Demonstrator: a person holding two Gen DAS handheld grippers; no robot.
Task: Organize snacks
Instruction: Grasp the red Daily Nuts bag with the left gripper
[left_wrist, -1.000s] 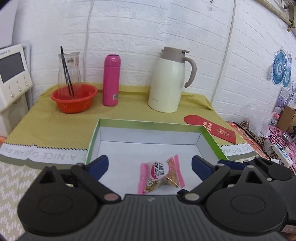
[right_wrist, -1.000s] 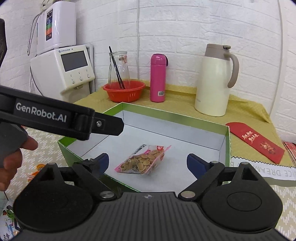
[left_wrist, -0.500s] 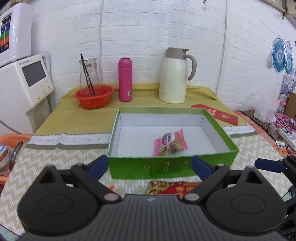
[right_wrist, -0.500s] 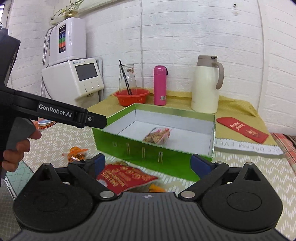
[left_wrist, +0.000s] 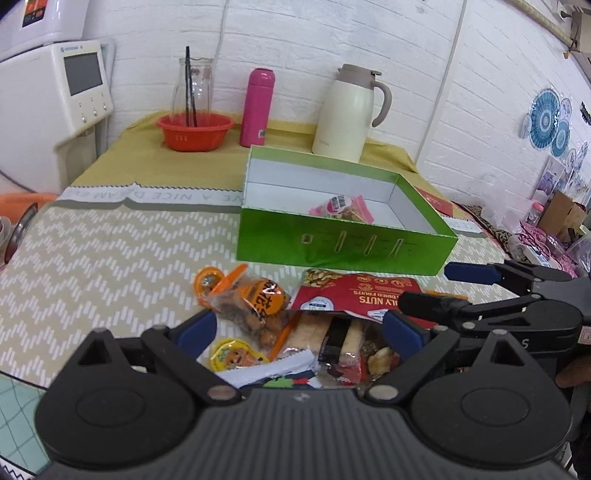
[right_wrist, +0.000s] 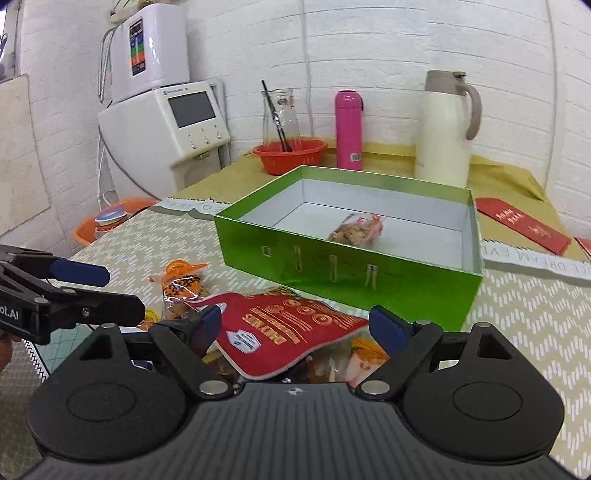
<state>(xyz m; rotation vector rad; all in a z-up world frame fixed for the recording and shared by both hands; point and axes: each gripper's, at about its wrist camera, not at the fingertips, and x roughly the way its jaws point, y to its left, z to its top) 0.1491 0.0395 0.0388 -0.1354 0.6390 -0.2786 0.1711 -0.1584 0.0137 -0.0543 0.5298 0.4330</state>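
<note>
Left wrist view. Left gripper (left_wrist: 299, 332) spread wide, nothing pinched, low over a snack pile (left_wrist: 295, 332) on the near bench (left_wrist: 92, 258). In the pile: red nuts bag (left_wrist: 362, 295), orange-labelled clear packet (left_wrist: 255, 306), small yellow cup (left_wrist: 234, 354), other wrappers too jumbled to tell apart. Green box (left_wrist: 343, 247) just beyond the pile, open-topped, white inside, one pink-edged snack packet (left_wrist: 341, 206) on its floor near the front wall. Right gripper (left_wrist: 436, 290) entering from the right edge, spread, empty, beside the red bag. Far bench: orange bowl (left_wrist: 194, 131) with a glass carafe (left_wrist: 194, 88) in it, pink bottle (left_wrist: 256, 107), cream jug (left_wrist: 351, 110).

Right wrist view. Right gripper (right_wrist: 304, 326) spread wide, empty, straddling the red nuts bag (right_wrist: 288, 332) from just above; contact not discernible. Orange-labelled packet (right_wrist: 181, 286) left of the bag. Left gripper (right_wrist: 110, 291) in from the left edge, spread, empty, near that packet. Green box (right_wrist: 354, 269) beyond the pile, snack packet (right_wrist: 356, 230) inside, well apart from the walls. Red envelope (right_wrist: 521, 223) on the bench right of the box. White dispenser (right_wrist: 177, 125) off the far left end of the bench.
</note>
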